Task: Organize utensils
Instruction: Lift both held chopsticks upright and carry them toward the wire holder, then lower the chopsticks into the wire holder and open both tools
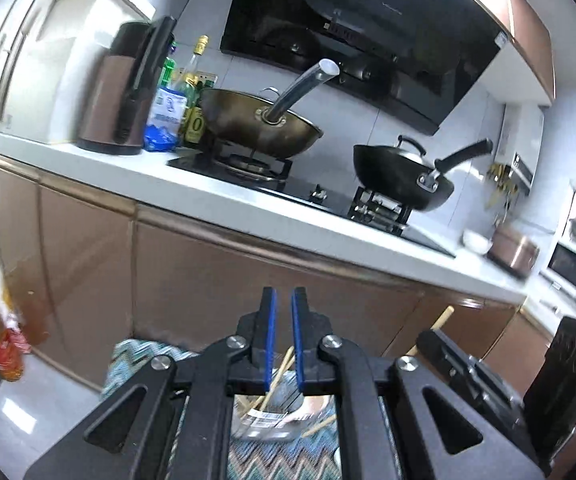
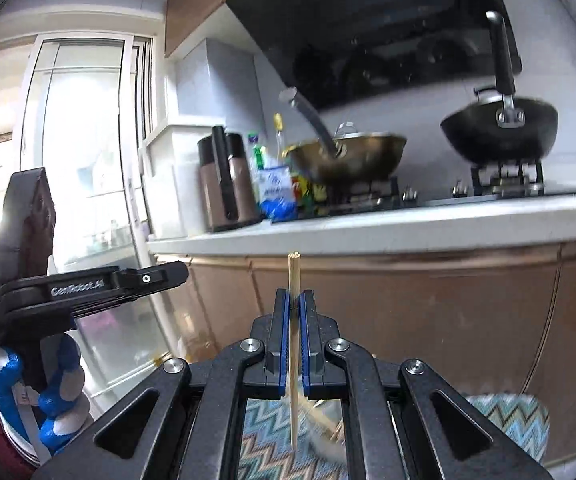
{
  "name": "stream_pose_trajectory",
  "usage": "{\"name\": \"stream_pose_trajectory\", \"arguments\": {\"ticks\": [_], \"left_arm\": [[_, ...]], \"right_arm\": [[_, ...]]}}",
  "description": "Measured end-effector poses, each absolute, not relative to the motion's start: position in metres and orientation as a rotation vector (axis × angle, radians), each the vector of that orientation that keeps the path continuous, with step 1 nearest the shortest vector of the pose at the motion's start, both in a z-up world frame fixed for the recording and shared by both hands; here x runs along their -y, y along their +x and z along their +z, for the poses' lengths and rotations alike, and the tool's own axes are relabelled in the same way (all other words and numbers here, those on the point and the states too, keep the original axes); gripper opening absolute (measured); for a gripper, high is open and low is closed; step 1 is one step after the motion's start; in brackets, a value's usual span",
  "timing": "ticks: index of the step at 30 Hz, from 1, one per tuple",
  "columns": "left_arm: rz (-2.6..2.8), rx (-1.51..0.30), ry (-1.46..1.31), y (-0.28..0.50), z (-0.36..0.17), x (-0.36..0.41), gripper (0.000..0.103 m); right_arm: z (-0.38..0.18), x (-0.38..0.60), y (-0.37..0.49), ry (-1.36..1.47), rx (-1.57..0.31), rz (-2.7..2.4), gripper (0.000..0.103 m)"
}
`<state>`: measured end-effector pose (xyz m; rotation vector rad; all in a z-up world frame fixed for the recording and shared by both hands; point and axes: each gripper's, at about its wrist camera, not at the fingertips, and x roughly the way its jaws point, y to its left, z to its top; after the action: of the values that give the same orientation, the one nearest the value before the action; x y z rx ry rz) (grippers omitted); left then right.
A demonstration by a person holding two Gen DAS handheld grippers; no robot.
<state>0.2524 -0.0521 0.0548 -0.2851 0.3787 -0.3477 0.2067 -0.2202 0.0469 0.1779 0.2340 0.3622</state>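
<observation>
The right hand-held gripper is closed on 1 wooden chopstick, held upright above the zigzag cloth. The left hand-held gripper is closed and holds nothing. Other chopsticks lie below it. Better to keep the stick vertical and the squeeze firm, so it does not slip.

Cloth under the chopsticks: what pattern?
Teal, white and brown zigzag on the cloth; clearest in the right wrist view.

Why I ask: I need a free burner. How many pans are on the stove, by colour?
Gold pan: 1
Black pan: 1
Total: 2
</observation>
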Motion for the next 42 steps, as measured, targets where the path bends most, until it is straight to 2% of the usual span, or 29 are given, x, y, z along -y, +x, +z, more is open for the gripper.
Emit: {"name": "stream_pose_trajectory", "arguments": {"ticks": [13,31,33,35,42], "left_arm": [[-0.418,-0.476,-0.362,0.343,-0.006,0.076,0.007],[-0.346,-0.55,-0.353,0.324,-0.034,0.043,0.007],[-0.334,-0.557,-0.351,0.319,-0.036,0.039,0.007],[-0.325,-0.566,-0.35,0.313,-0.036,0.034,0.009],[-0.288,-0.585,-0.324,0.282,-0.033,0.021,0.009]], "right_arm": [[0.004,0.225,0.263,0.146,-0.24,0.327,0.005],[-0.036,0.211,0.283,0.115,-0.325,0.301,0.006],[-0.041,0.211,0.283,0.125,-0.341,0.298,0.01],[-0.042,0.211,0.281,0.133,-0.349,0.294,0.023],[-0.028,0.217,0.248,0.154,-0.329,0.283,0.027]]}}
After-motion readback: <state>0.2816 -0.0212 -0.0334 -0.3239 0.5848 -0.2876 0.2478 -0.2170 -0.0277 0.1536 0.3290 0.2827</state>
